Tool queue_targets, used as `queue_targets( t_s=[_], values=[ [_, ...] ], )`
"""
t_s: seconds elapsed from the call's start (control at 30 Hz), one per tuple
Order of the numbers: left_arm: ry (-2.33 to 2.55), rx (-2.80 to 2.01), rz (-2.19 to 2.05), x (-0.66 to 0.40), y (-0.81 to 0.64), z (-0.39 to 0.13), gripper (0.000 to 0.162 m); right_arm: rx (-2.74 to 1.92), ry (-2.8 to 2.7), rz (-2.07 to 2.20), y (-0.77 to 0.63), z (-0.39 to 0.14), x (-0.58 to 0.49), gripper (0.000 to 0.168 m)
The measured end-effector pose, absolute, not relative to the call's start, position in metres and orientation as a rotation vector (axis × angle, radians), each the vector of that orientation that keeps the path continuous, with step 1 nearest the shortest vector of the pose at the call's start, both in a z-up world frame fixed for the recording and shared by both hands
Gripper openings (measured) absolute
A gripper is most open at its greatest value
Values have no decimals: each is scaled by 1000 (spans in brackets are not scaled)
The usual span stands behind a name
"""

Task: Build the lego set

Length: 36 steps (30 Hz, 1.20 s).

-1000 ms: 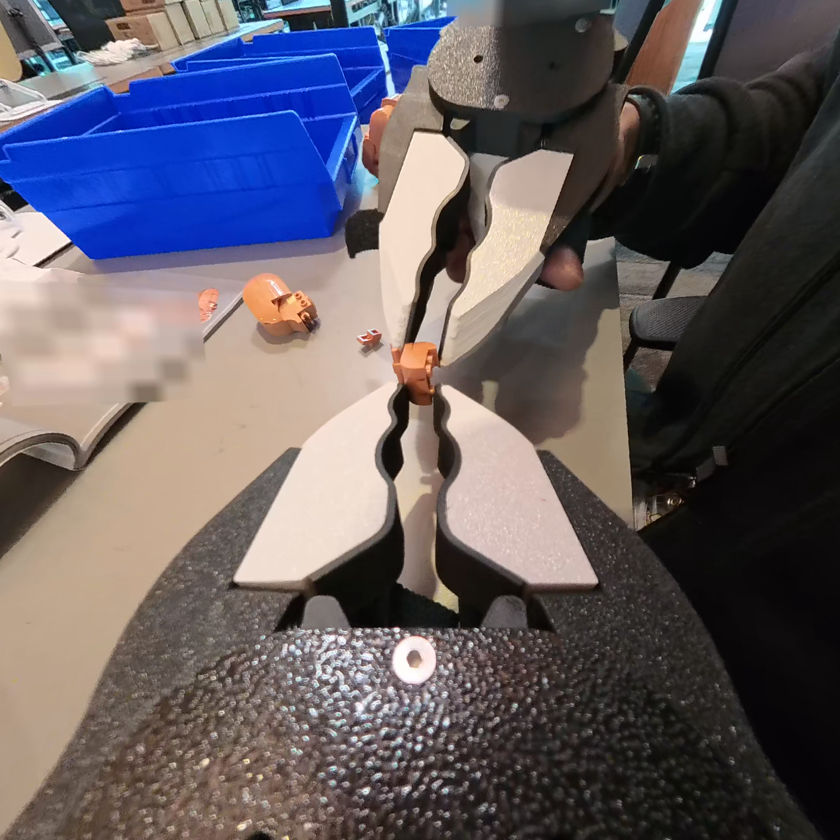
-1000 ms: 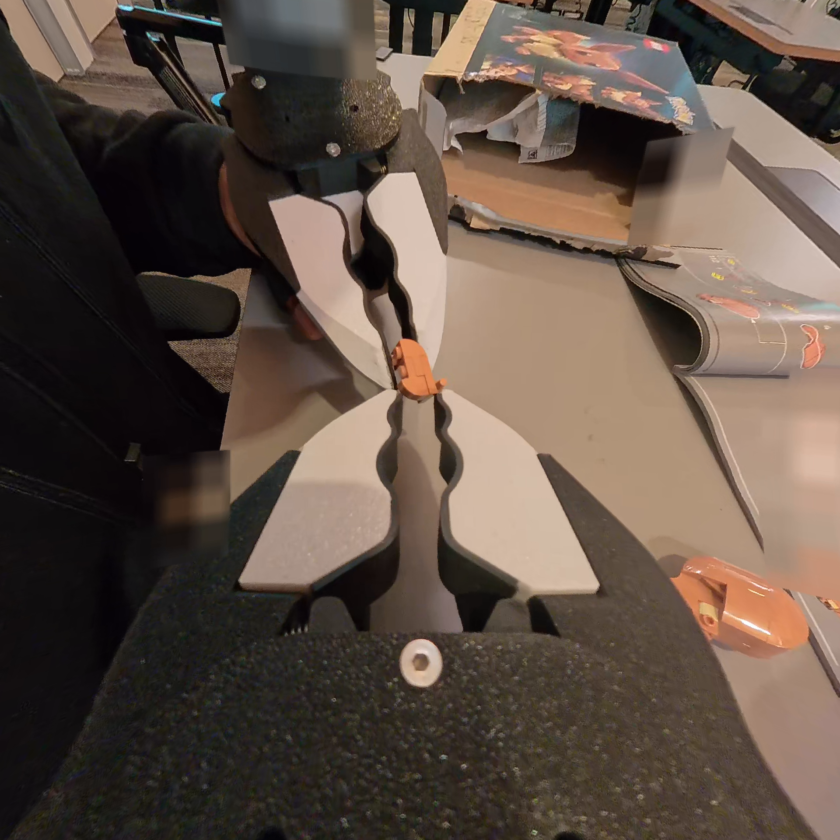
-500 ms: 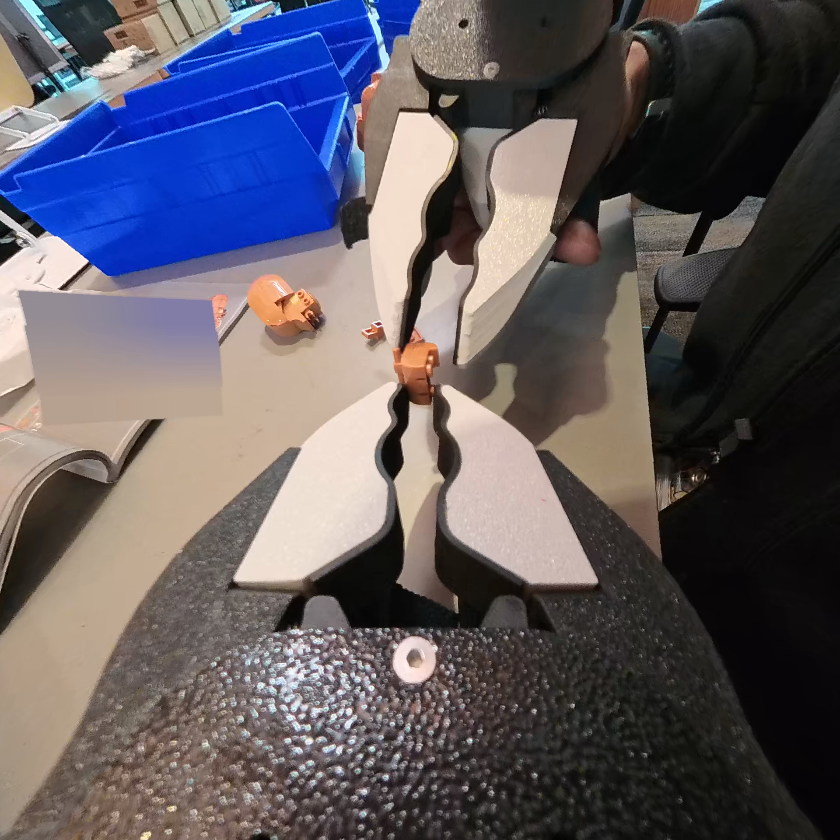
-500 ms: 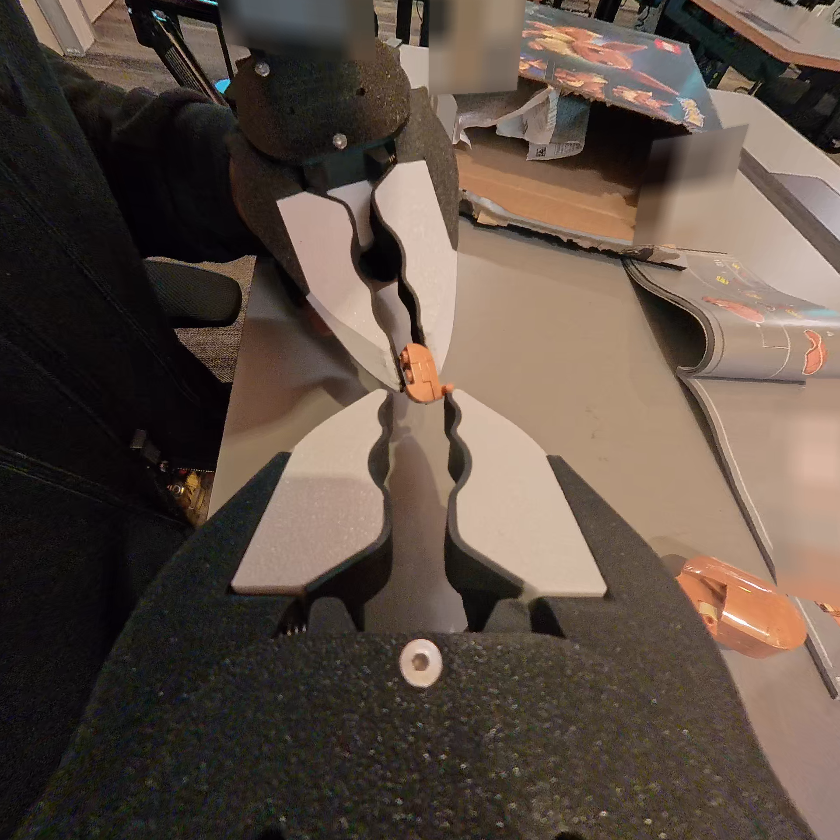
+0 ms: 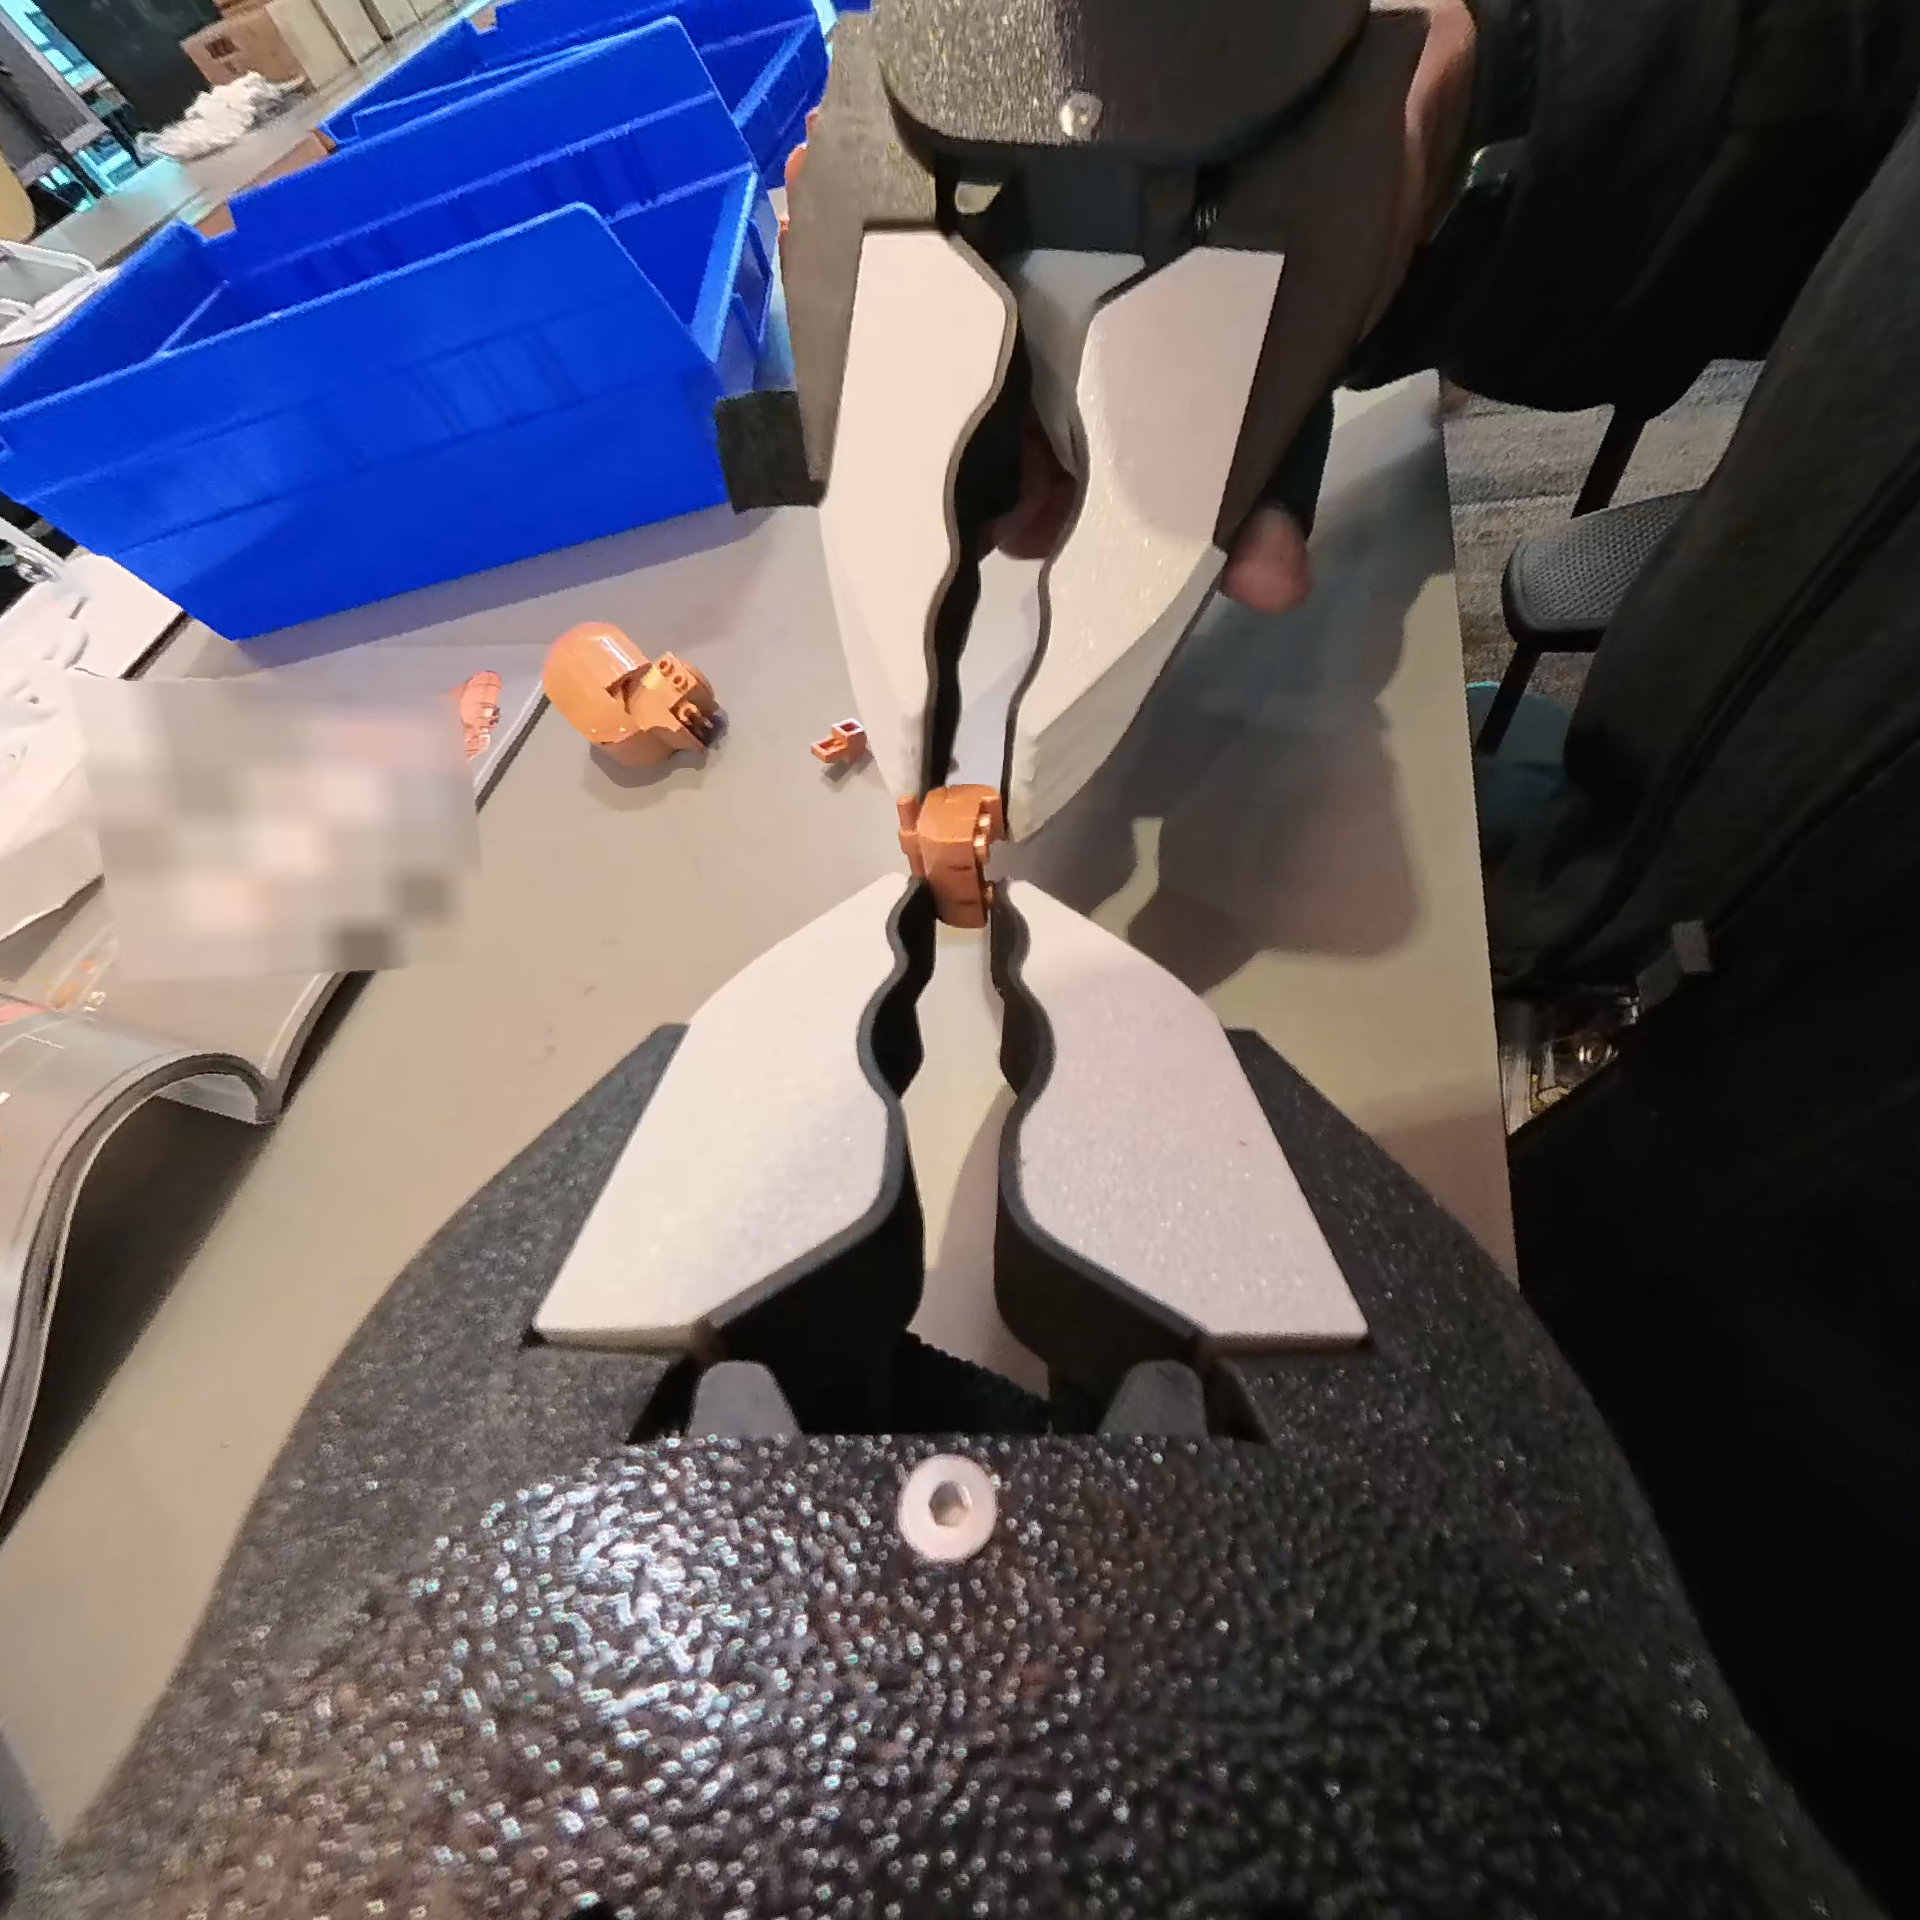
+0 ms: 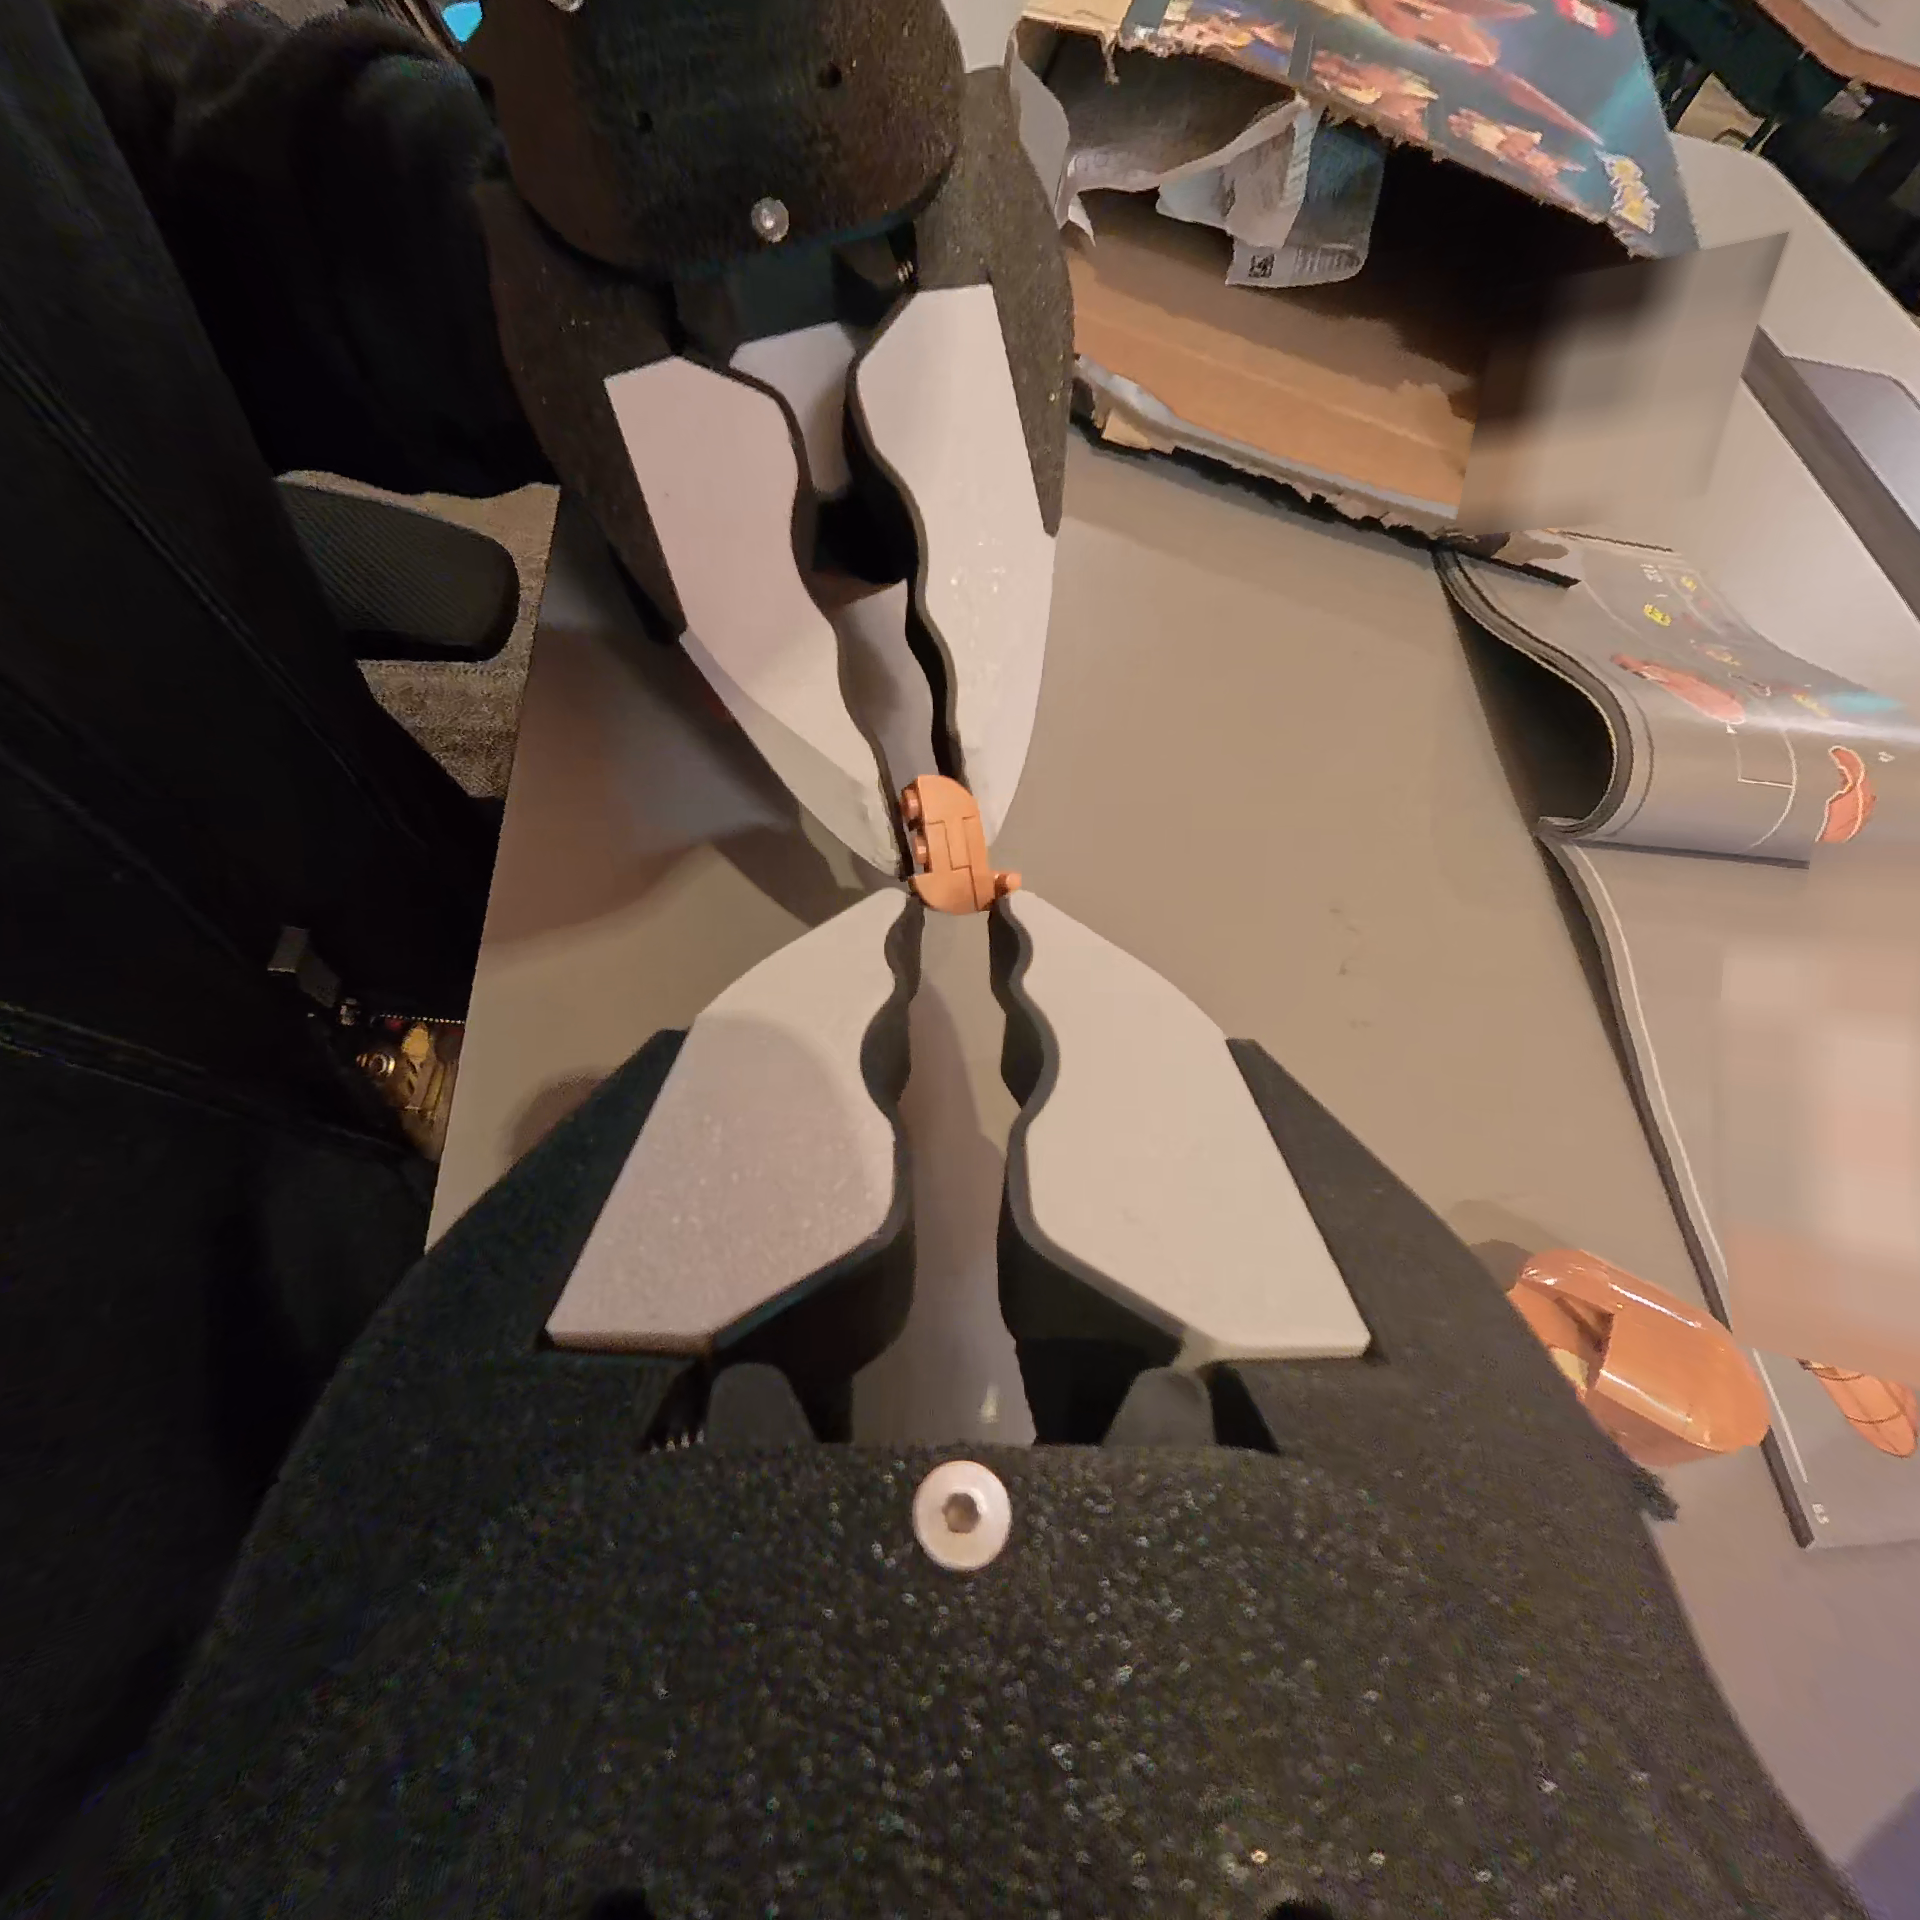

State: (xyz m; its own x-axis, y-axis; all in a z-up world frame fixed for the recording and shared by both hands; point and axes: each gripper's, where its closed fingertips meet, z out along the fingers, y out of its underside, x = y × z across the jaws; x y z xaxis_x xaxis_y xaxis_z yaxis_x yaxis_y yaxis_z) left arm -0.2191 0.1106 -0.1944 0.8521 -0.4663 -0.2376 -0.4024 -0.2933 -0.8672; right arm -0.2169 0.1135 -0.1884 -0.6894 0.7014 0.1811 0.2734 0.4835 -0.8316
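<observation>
The left tool [image 5: 951, 894] was nearly closed, pinching a small orange piece [image 5: 954, 850] at its tips. The right tool [image 6: 951, 914], also nearly closed, met the piece from opposite. Beside them on the desk [image 5: 644, 883] lay a rounded sub-assembly [image 5: 623, 696] and a tiny brick [image 5: 844, 740], so most building seemingly remained.

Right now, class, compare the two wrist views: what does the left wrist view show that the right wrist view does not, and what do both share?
Only the left wrist view shows the blue bins and a tiny loose orange piece on the table. Only the right wrist view shows the torn cardboard box. Both show the small orange lego assembly held tip to tip between the left gripper and right gripper, the larger rounded orange assembly, the open instruction booklet and the grey table.
</observation>
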Motion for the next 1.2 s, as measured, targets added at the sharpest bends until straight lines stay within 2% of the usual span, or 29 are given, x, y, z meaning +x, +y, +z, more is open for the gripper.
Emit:
queue_targets(
  t_s=[0.93, 1.03, 1.1, 1.2],
  values=[
    [642, -1950, -102, -218, 108, -199, 11, -809, -2248, 1082, 112, -195, -215, 9],
    [616, -1949, -130, -218, 109, -199, 11, -849, -2242, 1088, 114, -196, -216, 10],
    [580, -1948, -125, -222, 111, -198, 11, -848, -2248, 1059, 116, -198, -215, 20],
    [556, -1941, -128, -226, 111, -196, 11, -848, -2217, 1094, 116, -193, -215, 23]
  ],
)
